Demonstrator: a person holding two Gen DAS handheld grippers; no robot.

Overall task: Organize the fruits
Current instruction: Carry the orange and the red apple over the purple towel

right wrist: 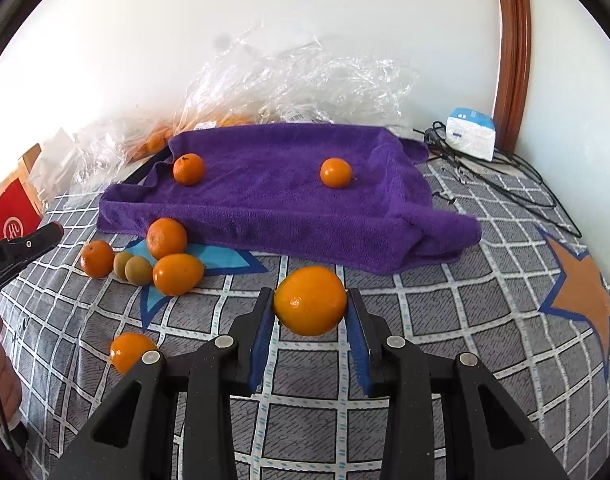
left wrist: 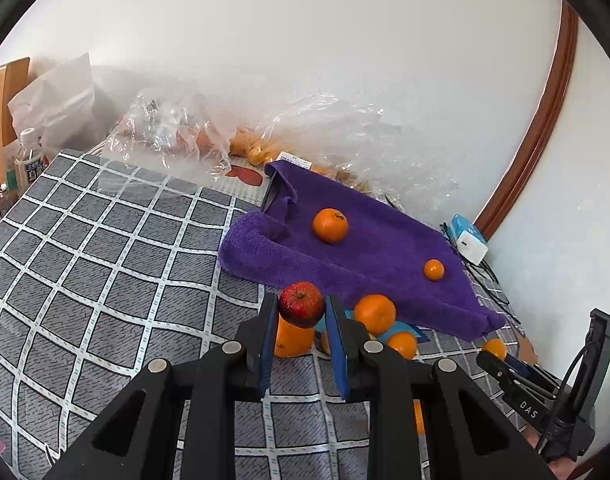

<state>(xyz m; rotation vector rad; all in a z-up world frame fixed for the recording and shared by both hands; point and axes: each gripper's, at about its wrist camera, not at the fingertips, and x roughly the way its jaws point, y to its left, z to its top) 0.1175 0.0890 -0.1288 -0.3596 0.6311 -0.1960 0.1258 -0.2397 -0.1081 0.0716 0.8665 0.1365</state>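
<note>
My left gripper [left wrist: 301, 306] is shut on a small red apple [left wrist: 301, 300], held above the checked cloth in front of a purple towel [left wrist: 369, 264]. My right gripper [right wrist: 310, 304] is shut on an orange [right wrist: 310, 300], held above the cloth before the purple towel [right wrist: 265, 200]. Two oranges lie on the towel [right wrist: 189, 169] [right wrist: 336, 173]. Several oranges [right wrist: 167, 238] and two small brown fruits [right wrist: 139, 270] lie on the cloth at the towel's front left. One more orange [right wrist: 129, 350] lies beside my right gripper.
Crumpled clear plastic bags [right wrist: 297, 76] with more fruit lie behind the towel by the wall. A white and blue box [right wrist: 470, 138] and black cables [right wrist: 505, 176] sit at the far right. A water bottle [left wrist: 27, 160] and a red bag [right wrist: 9, 216] stand at the left.
</note>
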